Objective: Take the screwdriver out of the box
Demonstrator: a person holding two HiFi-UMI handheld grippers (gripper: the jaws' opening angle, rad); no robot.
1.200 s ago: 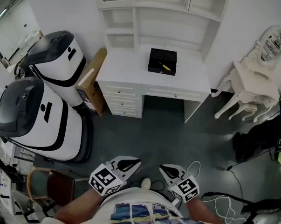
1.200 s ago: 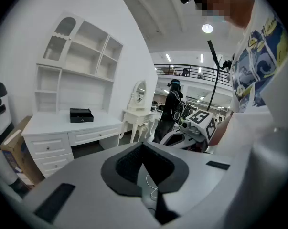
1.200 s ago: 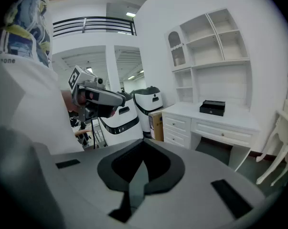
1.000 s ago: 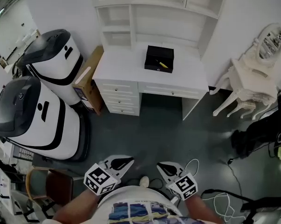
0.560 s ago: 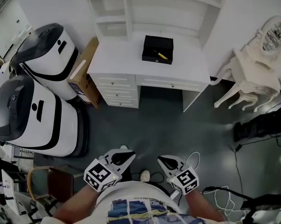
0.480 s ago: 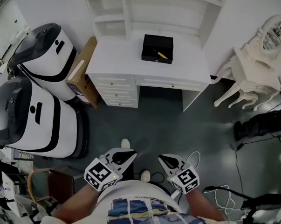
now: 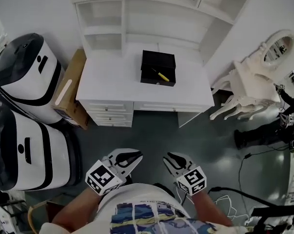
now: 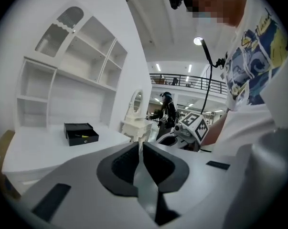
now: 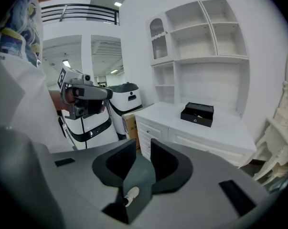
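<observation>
Screwdriver (image 7: 162, 76) in box (image 7: 157, 59) on desk (image 7: 112, 82), well apart from left tool (image 7: 137, 156), clenched empty; right tool (image 7: 167, 158) opening, empty.

Right gripper (image 9: 143, 147) jaws opening, nothing between the 2. Black box (image 9: 197, 114) sits open on white desk (image 9: 229, 130), well ahead; yellow speck inside, possibly the screwdriver (image 9: 197, 113).

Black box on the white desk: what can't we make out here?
- Yellow-handled screwdriver: tip type and shaft too small in the head view; a mere yellow speck in both gripper views.
- Open black box floor: its front wall hides most of it in both gripper views.
- White desk left side: the brown cardboard carton leaning there covers it in the head view.
</observation>
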